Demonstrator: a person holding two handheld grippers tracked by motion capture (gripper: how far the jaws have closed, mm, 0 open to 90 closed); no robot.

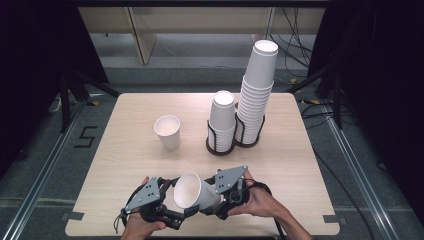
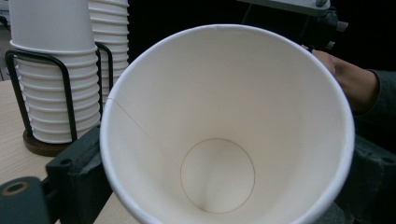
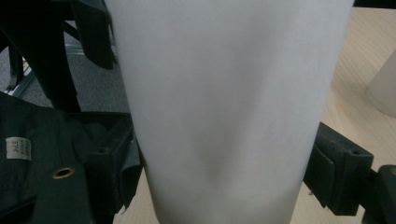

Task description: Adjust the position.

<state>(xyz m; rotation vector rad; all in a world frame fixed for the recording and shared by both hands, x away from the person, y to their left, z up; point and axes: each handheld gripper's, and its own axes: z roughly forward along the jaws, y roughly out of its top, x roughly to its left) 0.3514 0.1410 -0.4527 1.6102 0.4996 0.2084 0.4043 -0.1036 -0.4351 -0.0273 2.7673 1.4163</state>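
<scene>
Near edge, six o'clock: one paper cup point(image 1: 194, 191) lies tilted between both tools, mouth toward the left gripper point(image 1: 172, 200), whose jaws flank the rim, apparently loose. Right gripper point(image 1: 216, 204) clamps its dented wall. Centre: one loose cup point(image 1: 167, 132). One o'clock: two racked stacks point(image 1: 222, 122), point(image 1: 256, 95). No legible writing.

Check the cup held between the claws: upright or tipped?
Tipped: the cup lies on its side, mouth facing the left claw, and looks empty.

Even overhead light brightens the table point(image 1: 125, 150) (surroundings dim); both gripper views are soft and close.
</scene>
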